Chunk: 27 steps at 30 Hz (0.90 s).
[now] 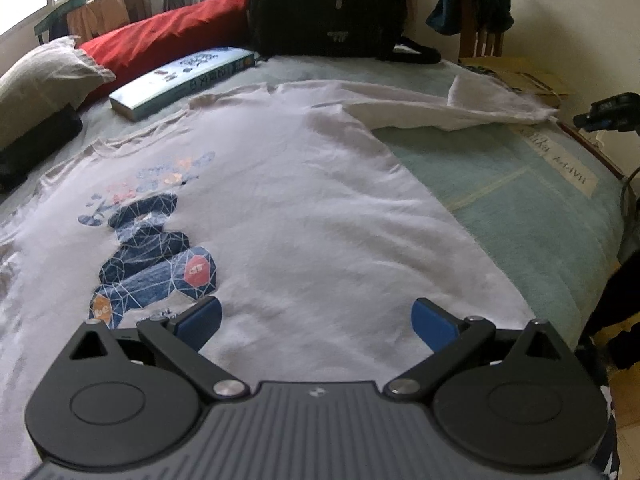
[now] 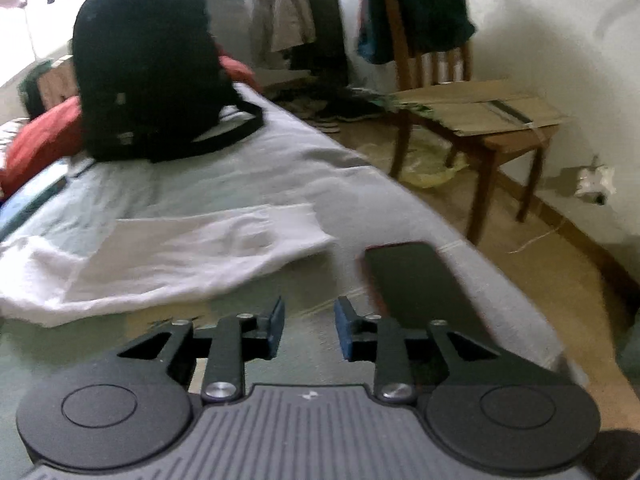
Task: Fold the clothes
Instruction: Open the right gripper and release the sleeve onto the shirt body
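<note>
White tee [image 1: 304,200] under wide-open L fingers [image 1: 316,322], R fingers [image 2: 309,330] parted, empty, sleeve [image 2: 192,248] just ahead

T-shirt [image 1: 300,200] spread mid-bed [image 1: 520,208], one sleeve [image 2: 208,240] toward right edge | phone [image 2: 416,280] by right edge | book [image 1: 184,80], backpack [image 1: 328,4] at far end | chair [image 2: 460,120] beyond right edge

Both wrist views close above bed [image 1: 520,216], angled down — sharing white shirt [image 1: 300,200].
</note>
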Motion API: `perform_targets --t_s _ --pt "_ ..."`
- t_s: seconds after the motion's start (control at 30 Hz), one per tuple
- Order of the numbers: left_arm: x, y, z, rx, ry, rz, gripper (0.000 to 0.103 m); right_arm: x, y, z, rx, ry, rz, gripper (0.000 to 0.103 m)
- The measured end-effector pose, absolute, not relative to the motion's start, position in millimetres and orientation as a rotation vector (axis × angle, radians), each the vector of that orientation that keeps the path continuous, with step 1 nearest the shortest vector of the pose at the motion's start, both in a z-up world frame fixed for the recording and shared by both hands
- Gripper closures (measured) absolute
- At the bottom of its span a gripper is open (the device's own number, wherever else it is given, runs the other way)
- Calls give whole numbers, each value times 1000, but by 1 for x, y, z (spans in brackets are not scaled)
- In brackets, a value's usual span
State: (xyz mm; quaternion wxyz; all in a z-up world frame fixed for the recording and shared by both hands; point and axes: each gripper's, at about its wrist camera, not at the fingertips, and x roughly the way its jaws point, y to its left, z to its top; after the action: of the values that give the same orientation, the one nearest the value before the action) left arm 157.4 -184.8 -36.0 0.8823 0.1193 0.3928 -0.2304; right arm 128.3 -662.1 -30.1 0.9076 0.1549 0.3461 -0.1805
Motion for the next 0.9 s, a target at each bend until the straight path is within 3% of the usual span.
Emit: perform_targets --t_s 0.1,0.23,0.4,0.9 --pt "157 -186 -34 247 806 -486 2 125 -645 -31 321 709 -326 67" --pt "158 -190 -31 254 782 -508 2 114 -618 -32 337 686 -305 55" --pt "161 -197 -31 258 777 -527 2 94 -581 -38 429 635 -234 51" --pt "151 -183 -23 234 731 -434 2 122 -547 -41 489 645 -77 46"
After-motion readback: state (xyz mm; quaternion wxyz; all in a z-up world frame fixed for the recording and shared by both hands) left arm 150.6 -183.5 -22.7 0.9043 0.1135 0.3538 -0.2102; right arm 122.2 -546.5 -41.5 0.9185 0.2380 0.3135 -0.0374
